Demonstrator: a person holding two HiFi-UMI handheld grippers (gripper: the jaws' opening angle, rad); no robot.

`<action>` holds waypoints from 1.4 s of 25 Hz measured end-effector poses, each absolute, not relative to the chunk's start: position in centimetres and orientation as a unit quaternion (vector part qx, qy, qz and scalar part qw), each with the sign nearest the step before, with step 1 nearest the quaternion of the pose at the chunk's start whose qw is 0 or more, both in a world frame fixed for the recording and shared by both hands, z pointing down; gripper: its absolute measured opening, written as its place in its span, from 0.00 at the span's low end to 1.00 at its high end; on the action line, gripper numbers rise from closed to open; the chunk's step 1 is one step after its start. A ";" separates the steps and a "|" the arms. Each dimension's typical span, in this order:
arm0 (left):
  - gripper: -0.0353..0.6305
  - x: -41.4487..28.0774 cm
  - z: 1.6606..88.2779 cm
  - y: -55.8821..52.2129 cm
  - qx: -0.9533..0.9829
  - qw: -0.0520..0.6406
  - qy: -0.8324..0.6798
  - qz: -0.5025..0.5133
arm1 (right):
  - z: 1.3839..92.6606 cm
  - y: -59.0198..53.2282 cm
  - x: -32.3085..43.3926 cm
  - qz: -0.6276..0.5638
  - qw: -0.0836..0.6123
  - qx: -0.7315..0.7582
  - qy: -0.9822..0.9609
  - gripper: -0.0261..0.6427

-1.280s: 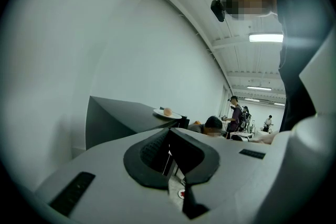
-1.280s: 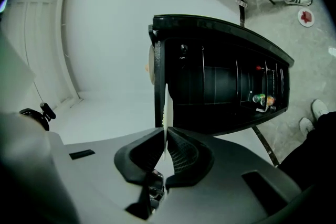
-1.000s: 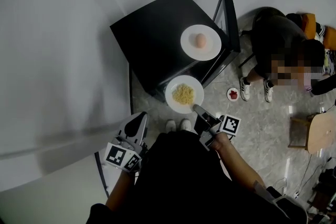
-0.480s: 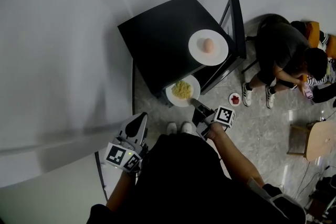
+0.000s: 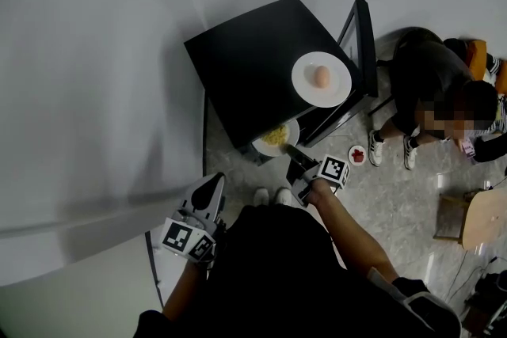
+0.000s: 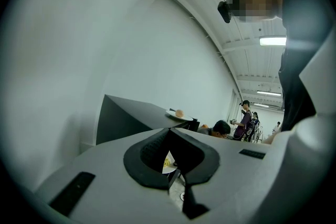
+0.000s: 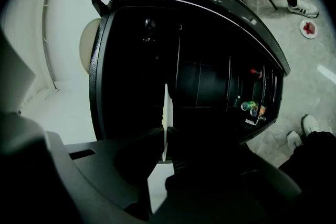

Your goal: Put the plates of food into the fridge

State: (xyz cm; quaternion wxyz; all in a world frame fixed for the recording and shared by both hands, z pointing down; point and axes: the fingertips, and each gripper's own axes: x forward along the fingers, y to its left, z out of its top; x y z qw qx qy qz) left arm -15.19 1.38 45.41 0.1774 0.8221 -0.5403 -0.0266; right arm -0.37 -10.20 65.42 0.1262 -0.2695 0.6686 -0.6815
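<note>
head view | right gripper (image 5: 291,151) clamps noodle plate (image 5: 274,138) | fridge (image 5: 257,51) open

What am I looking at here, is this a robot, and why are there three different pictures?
No robot: a person wears a head camera and holds a two-jaw gripper in each hand. The head view looks down on both; the other two views come from a camera on each gripper. The right gripper is shut on the rim of a white plate of yellow noodles, at the open front of a small black fridge; its own view shows that plate edge-on against the dark inside. The left gripper is shut and empty, off near the wall. On the fridge stands a second plate with one egg-like piece. A small dish with something red lies on the floor, near a crouching person.
</note>
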 end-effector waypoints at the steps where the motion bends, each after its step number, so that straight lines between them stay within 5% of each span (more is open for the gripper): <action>1: 0.09 -15.2 45.3 1.3 0.822 0.178 -0.541 -0.027 | 65.4 -10.5 -0.6 -0.682 0.127 -0.271 0.667 0.09; 35: 0.09 -16.7 45.1 0.6 0.819 0.178 -0.545 -0.012 | 66.8 -15.3 -5.1 -0.679 0.131 -0.300 0.657 0.09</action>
